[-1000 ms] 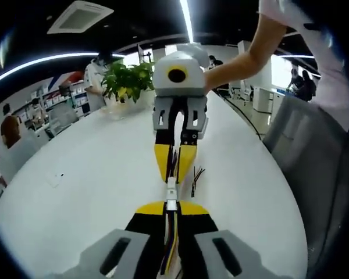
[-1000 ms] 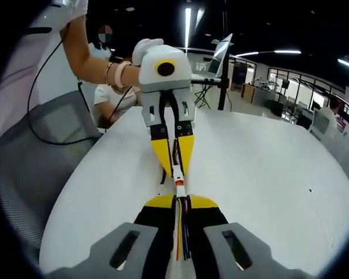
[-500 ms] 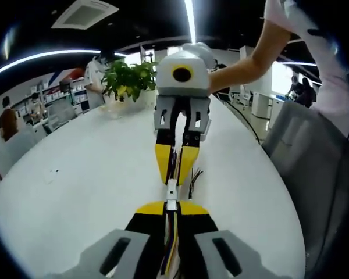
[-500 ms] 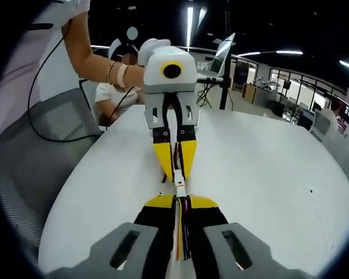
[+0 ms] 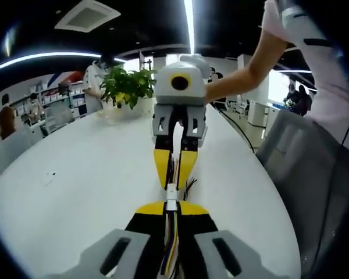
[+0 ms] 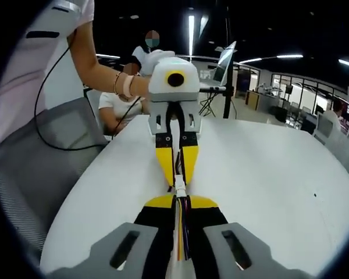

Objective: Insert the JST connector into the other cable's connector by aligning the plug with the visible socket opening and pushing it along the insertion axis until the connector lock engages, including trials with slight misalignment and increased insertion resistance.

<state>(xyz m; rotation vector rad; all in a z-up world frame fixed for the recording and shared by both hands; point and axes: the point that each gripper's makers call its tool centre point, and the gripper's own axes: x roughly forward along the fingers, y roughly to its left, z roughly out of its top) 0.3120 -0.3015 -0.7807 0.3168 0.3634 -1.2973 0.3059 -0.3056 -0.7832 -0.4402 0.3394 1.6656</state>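
Note:
Over the white table [image 5: 75,174] the two grippers face each other tip to tip. In the left gripper view my left gripper [image 5: 171,205] is shut on a bundle of coloured wires [image 5: 170,244] that ends in a white JST connector [image 5: 171,196]. My right gripper [image 5: 172,185] meets it from above, shut on the other cable, whose loose wire ends [image 5: 190,185] stick out beside it. In the right gripper view the right gripper [image 6: 180,199] pinches its wires [image 6: 181,232]. The white connector [image 6: 180,187] sits between it and the left gripper [image 6: 178,182]. The two connector halves touch; whether they are locked is hidden.
A potted plant [image 5: 127,84] stands at the table's far end. A grey chair [image 5: 305,168] is beside the table edge, also seen as the chair [image 6: 41,157]. A laptop on a stand [image 6: 224,55] rises behind the table. A person's arm [image 5: 244,72] holds the right gripper.
The two grippers have closed in on each other along the cable line. The stretch of connector showing between the yellow tips has grown shorter. Both cameras shifted slightly.

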